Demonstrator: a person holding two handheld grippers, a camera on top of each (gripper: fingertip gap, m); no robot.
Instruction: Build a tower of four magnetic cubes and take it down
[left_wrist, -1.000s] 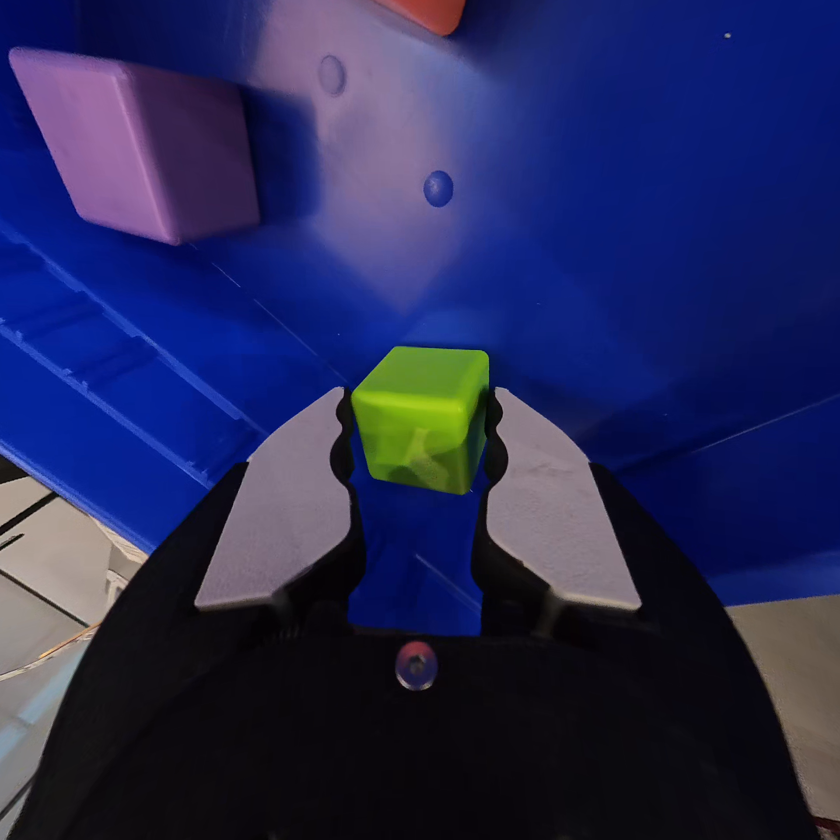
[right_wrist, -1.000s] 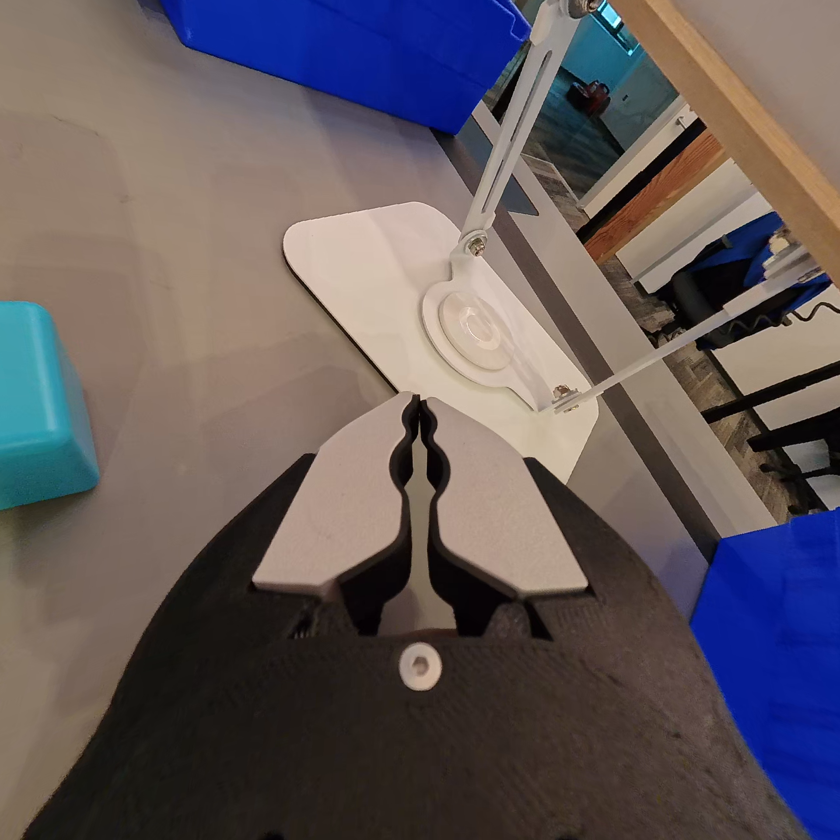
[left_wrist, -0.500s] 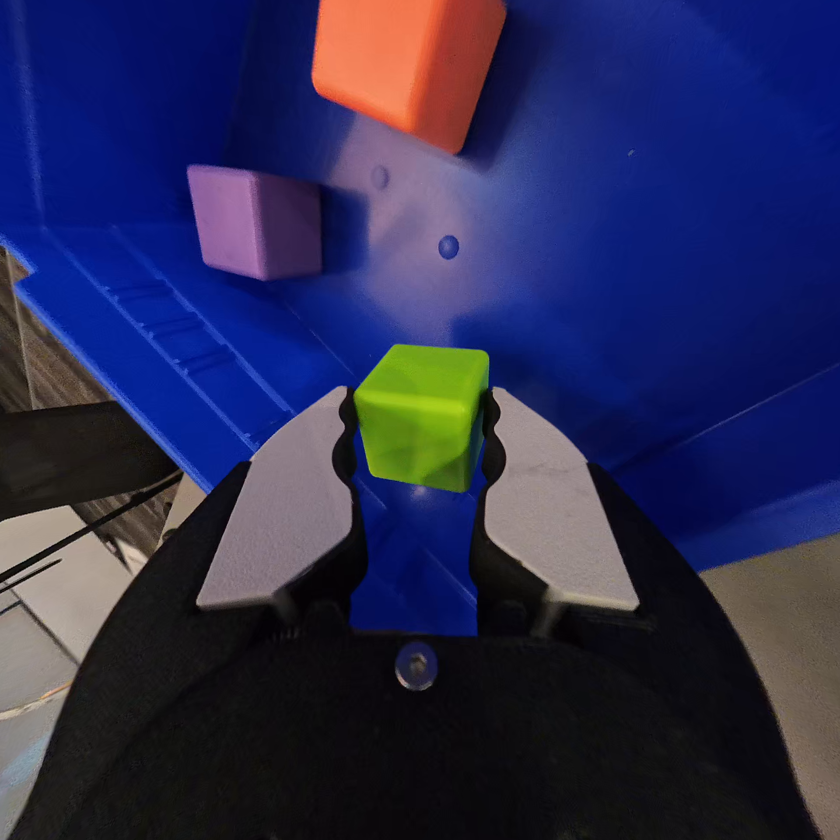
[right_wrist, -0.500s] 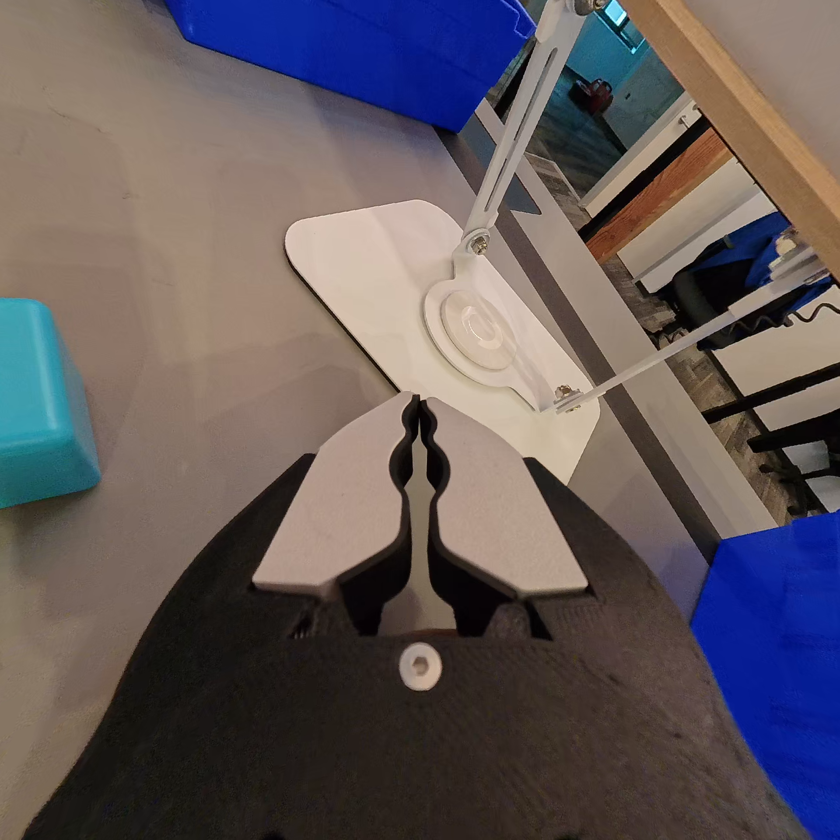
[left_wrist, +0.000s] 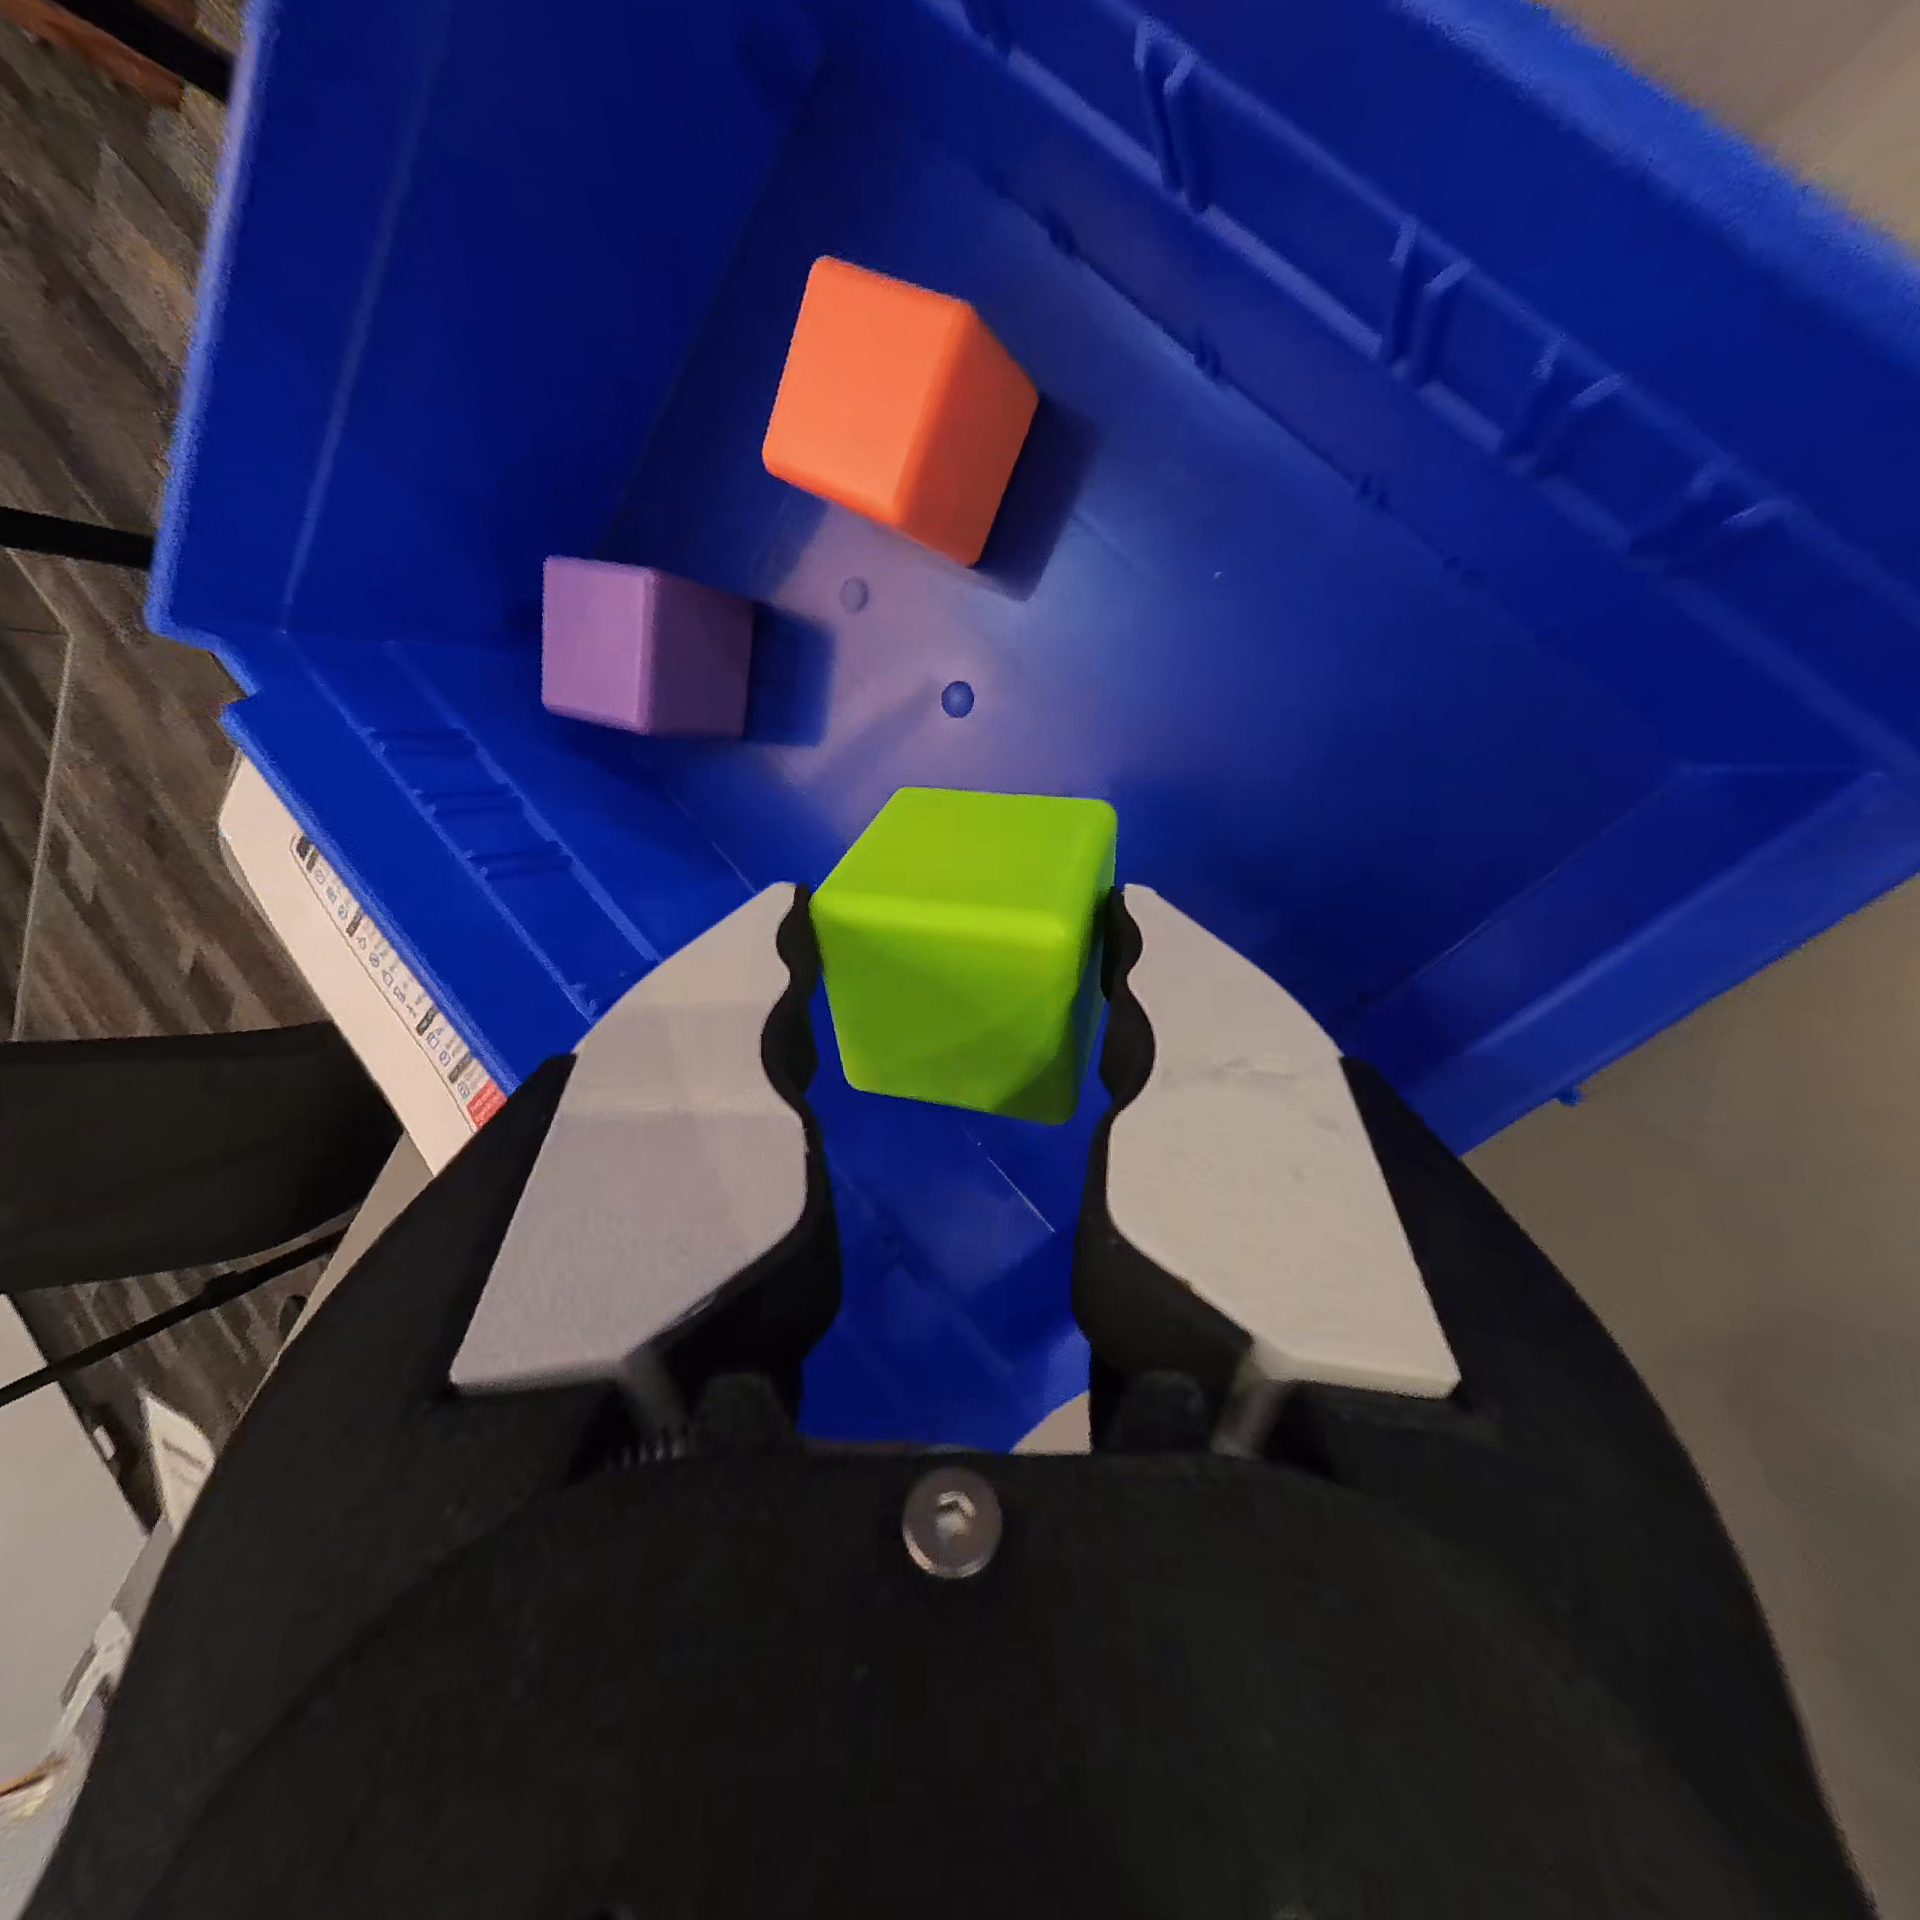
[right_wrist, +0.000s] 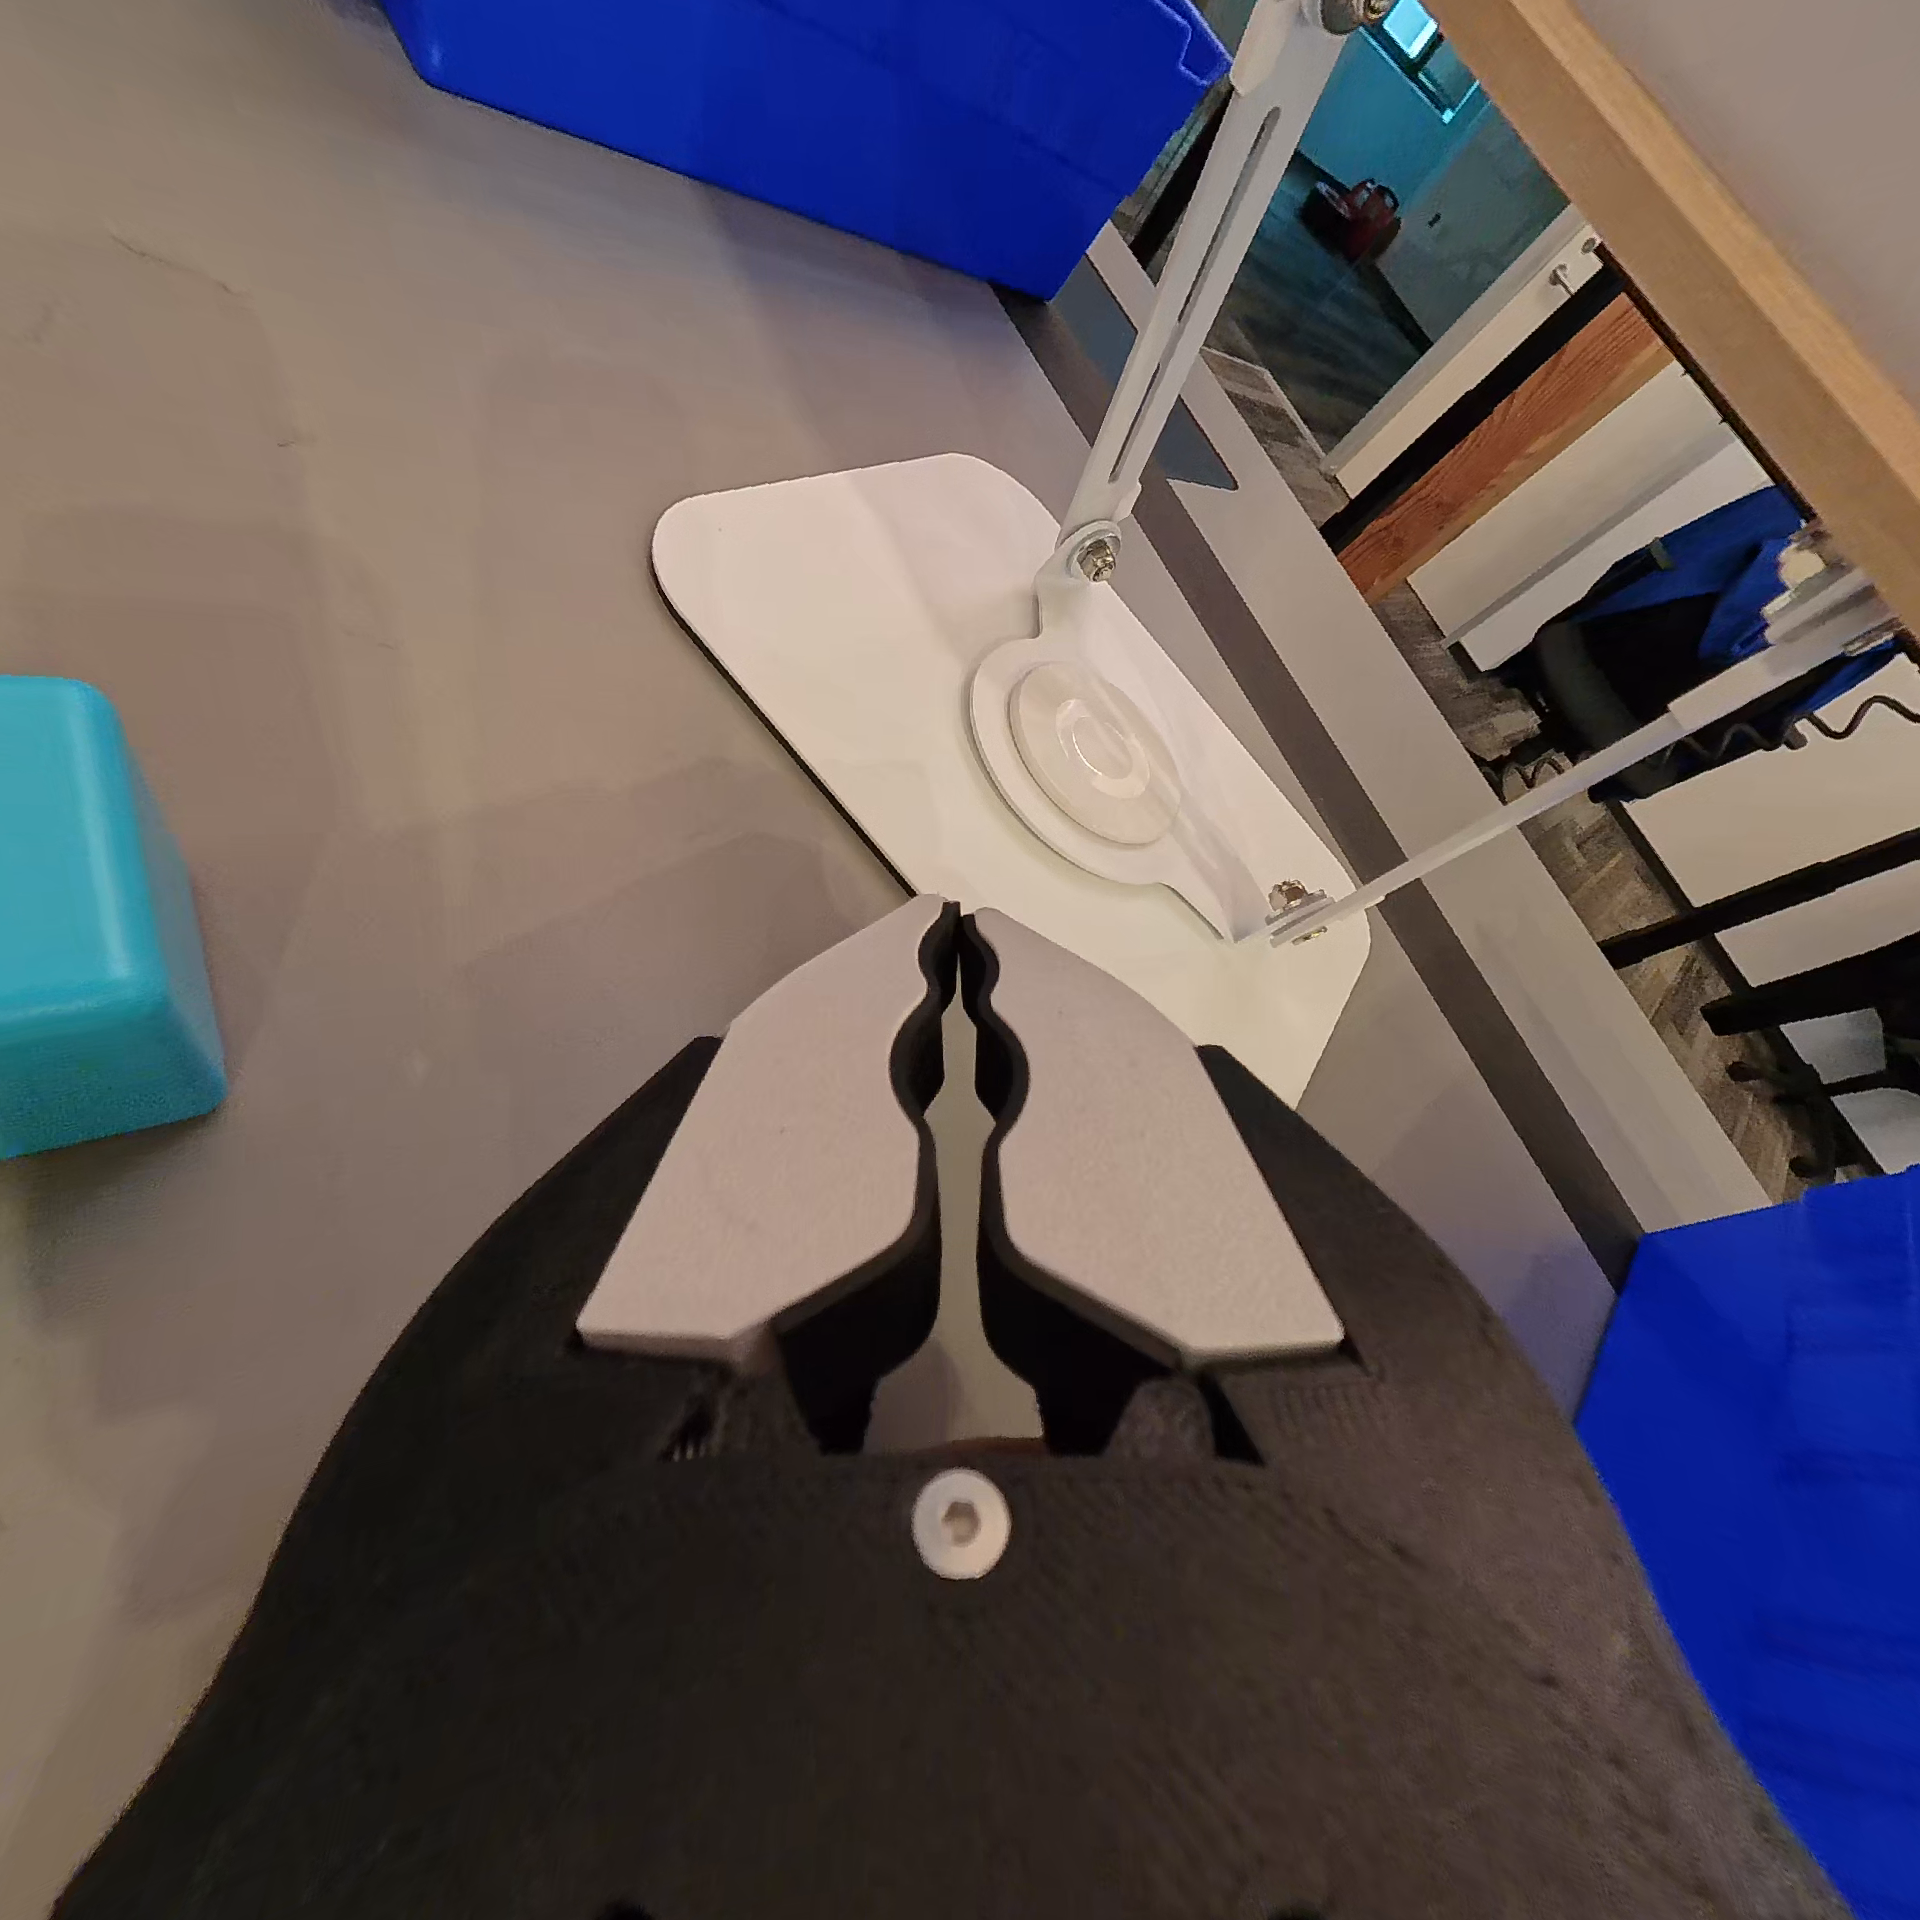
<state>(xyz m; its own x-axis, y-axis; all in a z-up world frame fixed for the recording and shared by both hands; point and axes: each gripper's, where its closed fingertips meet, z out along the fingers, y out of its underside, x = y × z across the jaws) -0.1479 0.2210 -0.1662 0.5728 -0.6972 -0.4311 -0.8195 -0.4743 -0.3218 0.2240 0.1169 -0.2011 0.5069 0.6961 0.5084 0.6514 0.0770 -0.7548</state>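
Observation:
My left gripper (left_wrist: 958, 914) is shut on a lime green cube (left_wrist: 961, 951) and holds it above the open blue bin (left_wrist: 1455, 436). An orange cube (left_wrist: 899, 400) and a purple cube (left_wrist: 644, 644) lie on the bin's floor beyond it. My right gripper (right_wrist: 958, 920) is shut and empty, low over the grey table. A teal cube (right_wrist: 88, 904) sits on the table at the left edge of the right wrist view, apart from the gripper.
A white stand base (right_wrist: 997, 707) with thin metal arms lies just past my right gripper near the table's far edge. A blue bin (right_wrist: 810, 114) stands at the back and another (right_wrist: 1787, 1455) at the right. A white box (left_wrist: 343, 935) sits beside the bin. About 40 centimeters separates my left fingertips from my right.
My left gripper has risen and pulled back with the green cube, so the whole bin and both cubes in it now show. The right gripper has barely moved.

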